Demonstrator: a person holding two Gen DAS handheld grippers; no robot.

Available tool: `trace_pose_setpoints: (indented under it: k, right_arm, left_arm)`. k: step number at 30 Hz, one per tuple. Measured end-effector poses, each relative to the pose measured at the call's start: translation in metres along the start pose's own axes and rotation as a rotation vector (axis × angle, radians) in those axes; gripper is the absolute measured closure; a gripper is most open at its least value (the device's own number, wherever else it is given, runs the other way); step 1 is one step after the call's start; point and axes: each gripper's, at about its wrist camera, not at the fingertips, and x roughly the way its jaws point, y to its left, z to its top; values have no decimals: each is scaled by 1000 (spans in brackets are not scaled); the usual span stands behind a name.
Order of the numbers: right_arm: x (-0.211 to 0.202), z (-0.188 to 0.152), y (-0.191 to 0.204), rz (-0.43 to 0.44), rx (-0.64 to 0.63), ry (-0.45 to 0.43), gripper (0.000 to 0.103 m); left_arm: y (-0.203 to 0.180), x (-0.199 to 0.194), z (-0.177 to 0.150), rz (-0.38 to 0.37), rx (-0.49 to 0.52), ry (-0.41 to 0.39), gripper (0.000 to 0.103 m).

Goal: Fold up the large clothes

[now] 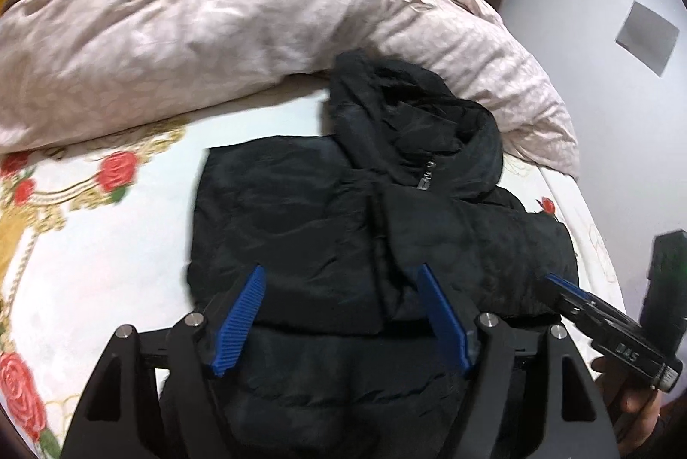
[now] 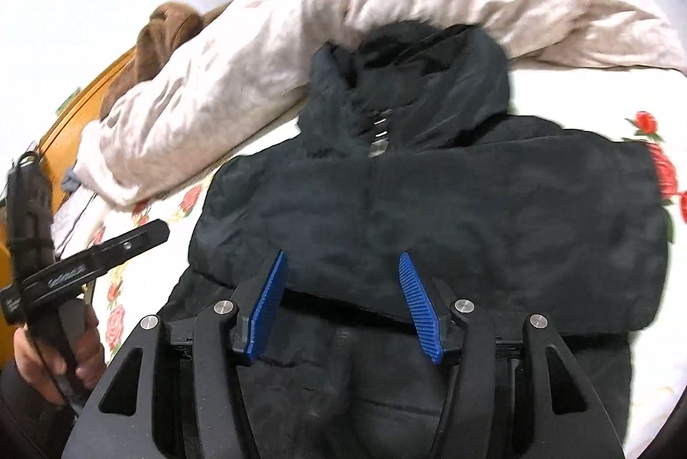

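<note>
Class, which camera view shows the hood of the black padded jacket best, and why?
The right wrist view: the hood of the black padded jacket lies near the centre, its opening and zip facing the camera. The left wrist view shows the same hood off to one side, crumpled and partly collapsed.

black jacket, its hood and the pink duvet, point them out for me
black jacket [image 2: 472,201], right wrist view, on the folded chest panel
hood [image 2: 438,72], right wrist view, on the crumpled top of the hood
pink duvet [image 1: 214,29], left wrist view, on the middle of the bunched-up cover
</note>
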Motion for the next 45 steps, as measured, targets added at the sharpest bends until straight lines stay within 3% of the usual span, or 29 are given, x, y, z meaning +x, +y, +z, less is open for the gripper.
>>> trace_pose_setpoints:
  k: [3,7,8,9,10,12,14,17,21,26,30,35,38,43,45]
  right_arm:
    - [-18,-5,-38,-84,55,-27,48]
    - [-32,-10,-87,-191,138,-39,48]
    - [-34,-10,-97,-213,153,-42,48]
    - [-37,-11,-107,-233,166,-41,48]
    - [-38,-10,-116,-250,176,-40,48]
    - [-40,-7,-124,-268,181,-51,48]
    - [-39,0,-126,-278,172,-74,50]
    - [-26,9,-126,-293,148,-79,52]
    - [22,2,-138,-336,113,22,54]
    - [37,-5,-147,-348,108,33,54]
    - [29,4,-143,-365,100,67,54]
    - [-16,19,-132,-341,72,-49,54]
    - [-23,33,-140,-347,70,-72,54]
    - [4,56,-168,-372,107,-34,54]
    - [20,60,-178,-379,129,-1,56]
  left_arm:
    - [-15,31,6,-42,16,52,27]
    - [-28,87,7,-42,27,160,29]
    - [-30,98,6,-50,27,184,36]
    - [-33,101,4,-73,30,183,62]
    - [-37,100,5,-84,44,171,80]
    - [-46,89,7,-39,96,107,88]
    - [-47,83,8,3,125,68,89]
    - [-31,96,6,38,94,98,89]
    - [-27,105,-2,55,103,101,89]
    - [-34,116,-7,96,149,91,85]
    - [-30,104,0,105,114,106,79]
    - [-23,55,12,102,79,26,75]
    - [-29,41,25,97,79,-34,75]
    - [-58,78,44,61,141,-20,74]
    - [-62,110,42,103,176,34,74]
